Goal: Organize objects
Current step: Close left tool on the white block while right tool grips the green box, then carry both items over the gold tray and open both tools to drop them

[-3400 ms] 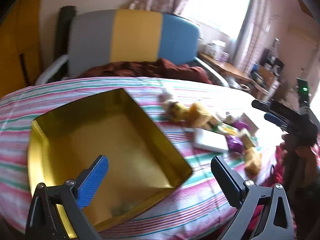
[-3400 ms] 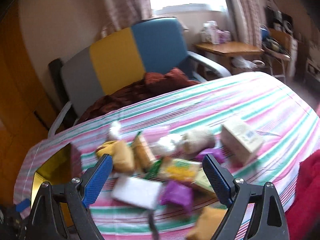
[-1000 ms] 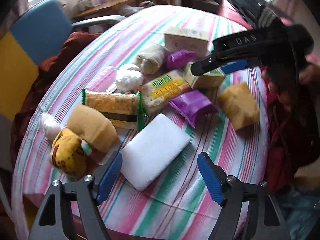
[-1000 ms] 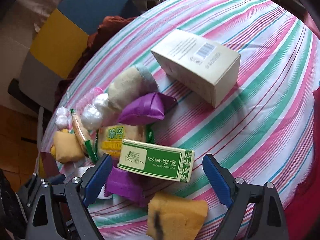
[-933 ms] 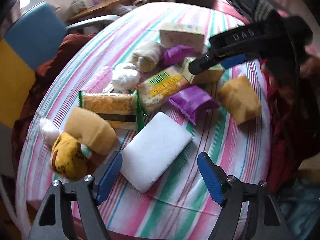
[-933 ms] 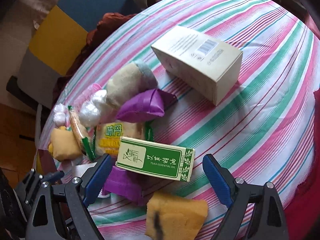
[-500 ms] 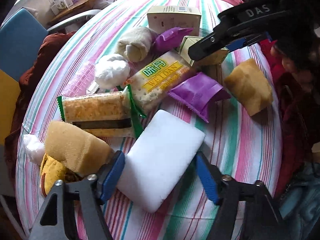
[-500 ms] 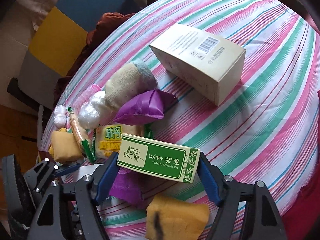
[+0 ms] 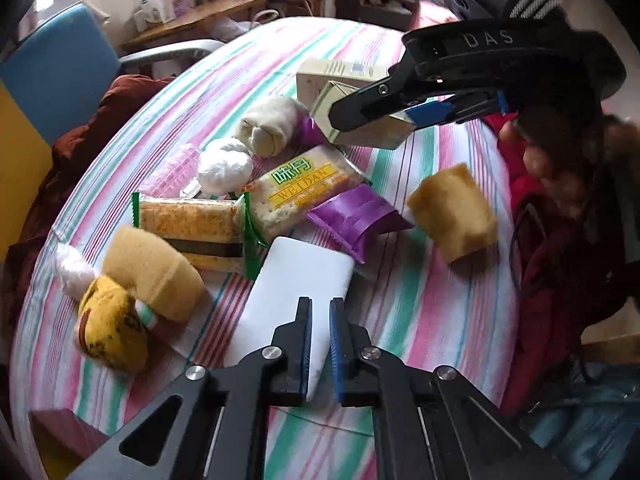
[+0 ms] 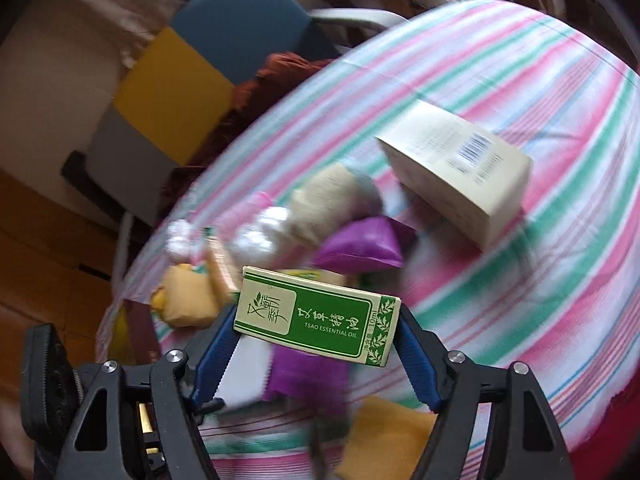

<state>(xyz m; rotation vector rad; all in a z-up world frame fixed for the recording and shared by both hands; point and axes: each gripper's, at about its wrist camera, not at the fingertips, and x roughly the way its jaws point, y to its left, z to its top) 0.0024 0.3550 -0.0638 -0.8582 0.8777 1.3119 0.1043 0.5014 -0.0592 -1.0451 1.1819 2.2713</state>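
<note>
Holding two items, nothing sorted yet as far as I can see. Your left gripper (image 9: 319,344) is clamped narrow on the near edge of the white flat block (image 9: 296,284), which lies on the striped tablecloth (image 9: 416,320). Your right gripper (image 10: 316,340) has the green essential-oil box (image 10: 316,322) pinched by its ends, lifted clear of the pile. Beyond the jaws, untouched: purple packets (image 9: 358,216), cracker packs (image 9: 304,188), yellow sponges (image 9: 452,210), rolled cloth (image 9: 270,126), and the cream carton (image 10: 456,170) farthest out. No container in view. Most of the task remains.
</note>
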